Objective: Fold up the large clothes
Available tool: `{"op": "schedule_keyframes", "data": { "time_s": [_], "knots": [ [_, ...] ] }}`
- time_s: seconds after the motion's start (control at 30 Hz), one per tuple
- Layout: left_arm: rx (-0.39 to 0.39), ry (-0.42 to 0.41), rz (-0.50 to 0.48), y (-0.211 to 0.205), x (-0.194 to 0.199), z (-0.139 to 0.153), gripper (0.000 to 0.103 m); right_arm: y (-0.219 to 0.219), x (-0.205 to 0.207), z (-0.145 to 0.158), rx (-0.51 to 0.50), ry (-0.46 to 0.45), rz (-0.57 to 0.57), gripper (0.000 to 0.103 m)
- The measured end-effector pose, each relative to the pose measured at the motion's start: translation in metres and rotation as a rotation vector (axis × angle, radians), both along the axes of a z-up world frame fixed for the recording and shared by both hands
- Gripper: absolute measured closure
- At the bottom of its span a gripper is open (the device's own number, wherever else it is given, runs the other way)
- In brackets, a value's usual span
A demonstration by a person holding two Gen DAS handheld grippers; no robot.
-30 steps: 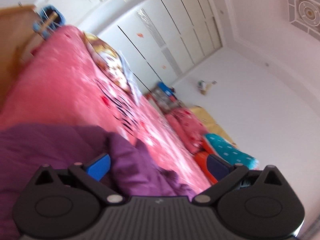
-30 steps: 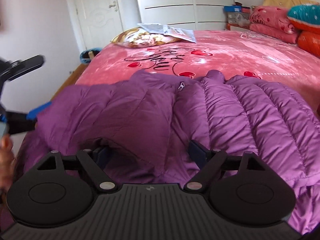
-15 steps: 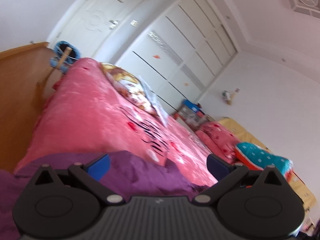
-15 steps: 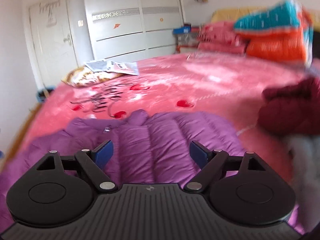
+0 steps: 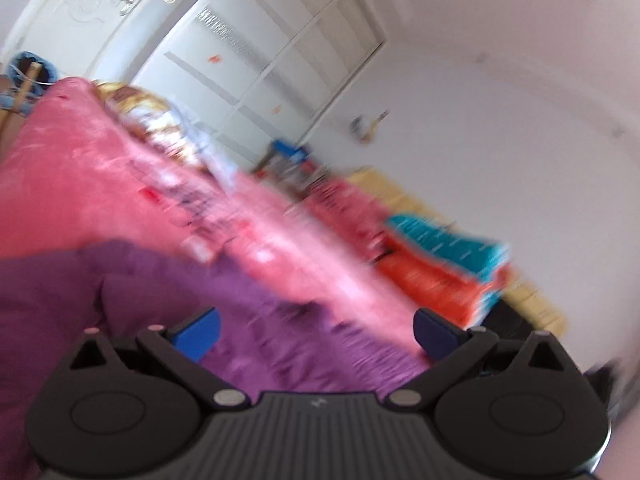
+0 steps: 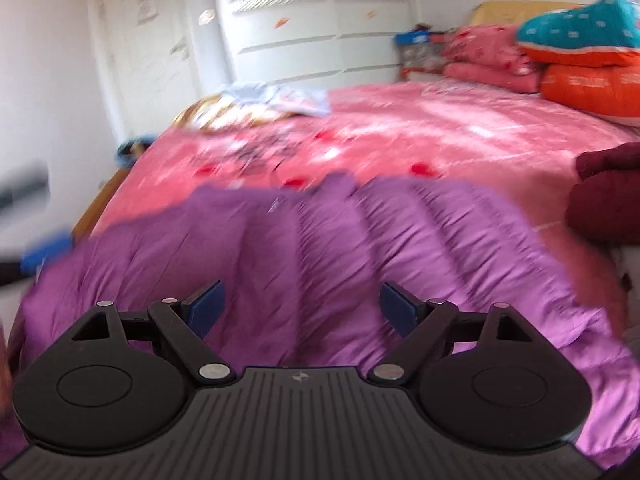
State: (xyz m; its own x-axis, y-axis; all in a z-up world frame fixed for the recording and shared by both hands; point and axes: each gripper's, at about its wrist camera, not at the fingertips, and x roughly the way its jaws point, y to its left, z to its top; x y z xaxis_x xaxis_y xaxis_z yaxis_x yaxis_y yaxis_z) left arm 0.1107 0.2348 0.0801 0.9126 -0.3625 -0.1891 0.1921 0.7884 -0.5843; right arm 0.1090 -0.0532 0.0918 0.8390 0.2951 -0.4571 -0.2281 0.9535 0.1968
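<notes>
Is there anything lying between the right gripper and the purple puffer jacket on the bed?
Nothing visible. The right gripper hangs with its jaws open directly over the purple quilted puffer jacket, only air between them. The dark red garment lies off to the side on the pink bedspread, clear of the path.

Both wrist cameras sit low and close over the purple down jacket on the pink bed; the left view tilts sideways, the right looks level toward the white wardrobe.
</notes>
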Motion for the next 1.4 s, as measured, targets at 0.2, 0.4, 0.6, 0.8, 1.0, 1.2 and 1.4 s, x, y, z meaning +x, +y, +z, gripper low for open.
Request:
{"op": "schedule_keyframes", "data": {
  "time_s": [0.2, 0.4, 0.6, 0.8, 1.0, 1.2, 1.4],
  "knots": [
    [0.144, 0.115, 0.048, -0.005, 0.011, -0.011, 0.001, -0.006, 0.035, -0.002, -0.147, -0.013, -0.147, 0.000],
    [0.242, 0.199, 0.024, -0.014, 0.017, -0.022, 0.002, -0.012, 0.067, -0.040, -0.294, 0.107, -0.195, 0.000],
    [0.292, 0.222, 0.002, -0.021, 0.020, -0.029, 0.002, -0.032, 0.080, -0.067, -0.228, 0.120, -0.253, 0.000],
    [0.334, 0.227, 0.002, -0.027, 0.023, -0.035, 0.002, -0.032, 0.083, -0.087, -0.227, 0.082, -0.250, 0.000],
    [0.379, 0.221, 0.013, -0.035, 0.024, -0.036, 0.001, -0.034, 0.081, -0.092, -0.209, 0.045, -0.256, 0.000],
    [0.402, 0.179, 0.035, -0.038, 0.012, -0.027, 0.001, -0.036, 0.063, -0.082, -0.211, 0.067, -0.278, 0.000],
    [0.425, 0.103, 0.031, -0.045, -0.021, -0.007, 0.001, -0.048, -0.017, -0.054, -0.183, 0.040, -0.364, 0.000]
  ]
}}
